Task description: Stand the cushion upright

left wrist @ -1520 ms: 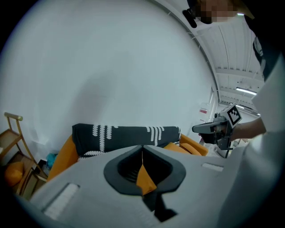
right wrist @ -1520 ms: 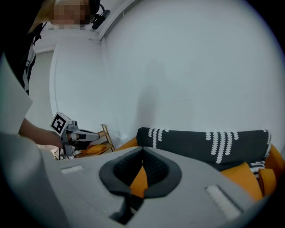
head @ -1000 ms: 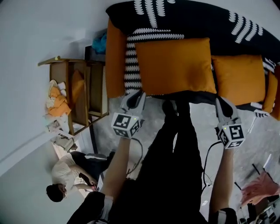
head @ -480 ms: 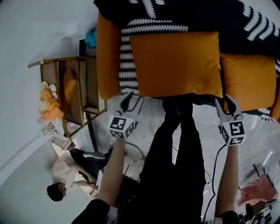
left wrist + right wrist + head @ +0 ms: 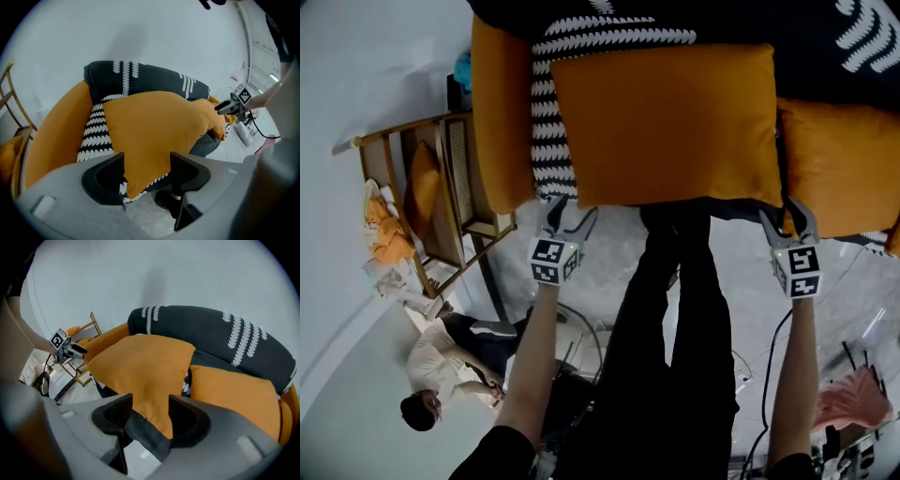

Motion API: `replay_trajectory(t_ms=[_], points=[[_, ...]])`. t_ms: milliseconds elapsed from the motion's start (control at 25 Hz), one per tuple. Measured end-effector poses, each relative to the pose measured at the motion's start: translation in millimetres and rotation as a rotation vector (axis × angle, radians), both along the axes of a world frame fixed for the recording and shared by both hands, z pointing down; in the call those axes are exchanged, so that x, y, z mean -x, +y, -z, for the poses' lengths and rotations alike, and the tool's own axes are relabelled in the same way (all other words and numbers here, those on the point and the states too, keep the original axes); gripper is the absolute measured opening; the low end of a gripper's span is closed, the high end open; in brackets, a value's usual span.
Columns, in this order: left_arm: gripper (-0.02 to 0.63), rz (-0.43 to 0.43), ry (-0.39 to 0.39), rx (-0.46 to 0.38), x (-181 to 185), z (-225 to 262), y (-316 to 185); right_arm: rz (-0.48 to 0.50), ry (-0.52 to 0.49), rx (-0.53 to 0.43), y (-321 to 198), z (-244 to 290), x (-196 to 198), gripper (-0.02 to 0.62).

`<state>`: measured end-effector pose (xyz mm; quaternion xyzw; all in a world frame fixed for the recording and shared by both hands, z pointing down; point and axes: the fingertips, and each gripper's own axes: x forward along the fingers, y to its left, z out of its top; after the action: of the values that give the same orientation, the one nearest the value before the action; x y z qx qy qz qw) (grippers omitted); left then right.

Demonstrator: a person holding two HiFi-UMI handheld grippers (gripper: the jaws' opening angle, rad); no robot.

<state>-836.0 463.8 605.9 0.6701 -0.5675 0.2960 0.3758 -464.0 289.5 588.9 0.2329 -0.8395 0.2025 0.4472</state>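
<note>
Sofa [image 5: 502,112] | cushion [image 5: 666,122] flat | left gripper [image 5: 562,211], right gripper [image 5: 787,217]: opening, corners between

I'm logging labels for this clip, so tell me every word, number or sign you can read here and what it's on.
No readable words or numbers anywhere.
On the left claw and right claw: black-and-white square codes only, no letters.
On the black sofa cover: a white leaf pattern, not writing.
On the pale clutter by the wooden shelf: too small to read.
</note>
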Motion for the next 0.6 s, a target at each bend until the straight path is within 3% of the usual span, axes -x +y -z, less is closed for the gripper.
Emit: replay_trajectory(t_ms=[200,360,600], points=[[0.339,-0.033,0.028,0.101,-9,-40,18,0.02,0.07,0.019,4,-35,-15,0.267],[0.345,-0.062,-0.002,0.193,-6,-69,33,0.035,0.131,0.031,5,-61,-24,0.287],[0.342,-0.066,-0.044,0.228,3,-91,35,0.048,0.182,0.068,7,-82,-30,0.288]])
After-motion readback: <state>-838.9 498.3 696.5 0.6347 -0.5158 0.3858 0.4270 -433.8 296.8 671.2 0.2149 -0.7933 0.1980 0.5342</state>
